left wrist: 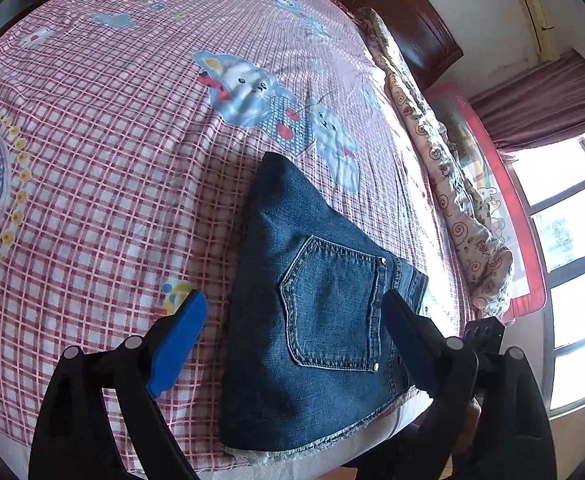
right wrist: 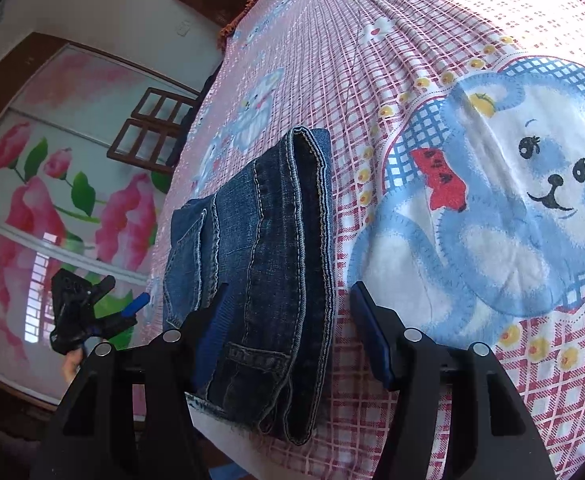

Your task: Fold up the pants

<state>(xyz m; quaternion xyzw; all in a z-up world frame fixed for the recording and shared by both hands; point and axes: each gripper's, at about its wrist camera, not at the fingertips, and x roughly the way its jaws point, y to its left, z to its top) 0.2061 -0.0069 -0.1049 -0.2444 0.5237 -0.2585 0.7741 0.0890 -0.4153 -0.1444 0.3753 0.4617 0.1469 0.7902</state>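
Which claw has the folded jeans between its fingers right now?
Both straddle the jeans; neither presses. The left claw spreads wider, while the right claw straddles the stitched edge.

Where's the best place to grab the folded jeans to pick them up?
Probably the thick folded edge of the jeans beside the near bed edge. Come from that near side, one pad over, one under: all layers stack there, so they lift together.

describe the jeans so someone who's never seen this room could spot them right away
Find the bed with the pink checked sheet printed with blue cartoon animals. At its near edge, between the open left gripper fingers, lies a folded stack of dark blue jeans. It is the only denim there, back pocket up, frayed hem over the edge.
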